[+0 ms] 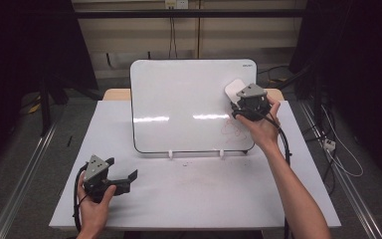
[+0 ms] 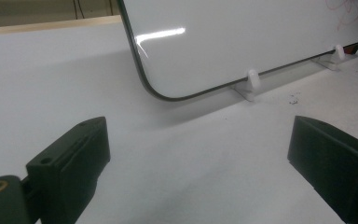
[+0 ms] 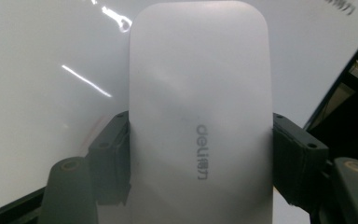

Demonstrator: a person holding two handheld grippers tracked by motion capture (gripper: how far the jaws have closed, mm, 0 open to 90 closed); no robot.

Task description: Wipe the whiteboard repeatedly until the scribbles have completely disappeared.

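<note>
The high view is dim at its borders: the room around the table (image 1: 194,199) falls nearly black at left and right, while the tabletop is evenly lit from above. Two streaks of glare from overhead lamps lie across the whiteboard (image 1: 179,99). In the left gripper view the same glare shows near the whiteboard's lower corner, a soft shadow lies on the table below it, and the near jaws are blurred. In the right gripper view the eraser (image 3: 200,116) looks soft and hazy.
</note>
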